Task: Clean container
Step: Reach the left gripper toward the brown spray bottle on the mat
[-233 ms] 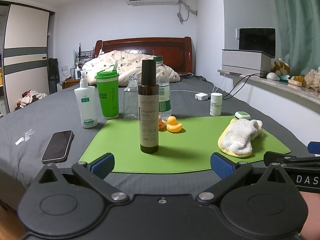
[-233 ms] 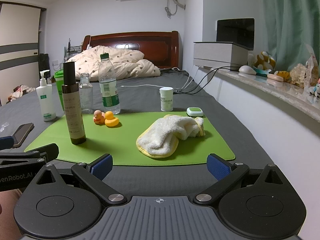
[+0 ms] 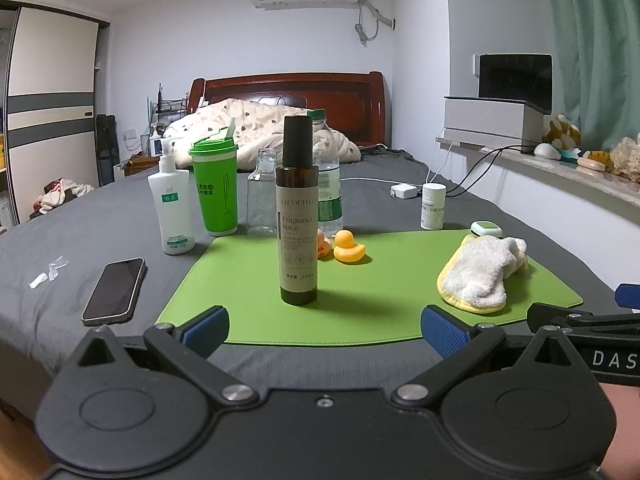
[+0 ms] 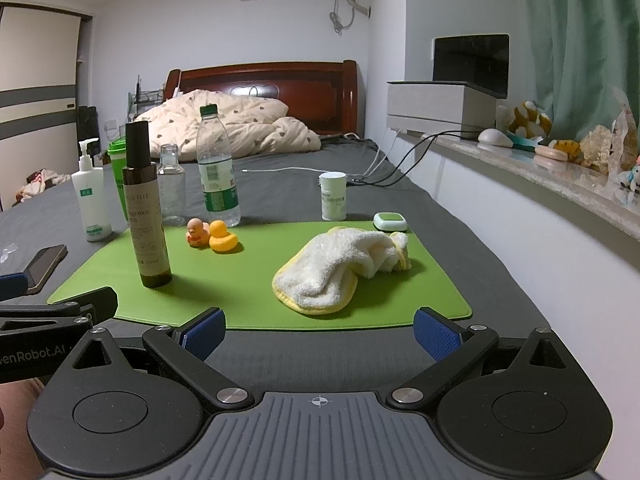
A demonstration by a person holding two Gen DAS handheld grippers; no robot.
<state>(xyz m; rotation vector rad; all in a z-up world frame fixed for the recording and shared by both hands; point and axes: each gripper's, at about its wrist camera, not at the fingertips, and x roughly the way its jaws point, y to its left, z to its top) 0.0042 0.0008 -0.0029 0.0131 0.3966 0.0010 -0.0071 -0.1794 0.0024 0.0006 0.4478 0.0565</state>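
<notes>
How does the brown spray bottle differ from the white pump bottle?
The brown spray bottle is dark, slim and straight with a black cap; the white pump bottle is pale, broader and topped by a pump. The spray bottle stands on the green mat; the pump bottle stands off it, on the grey bedsheet. Both are upright and untouched.
</notes>
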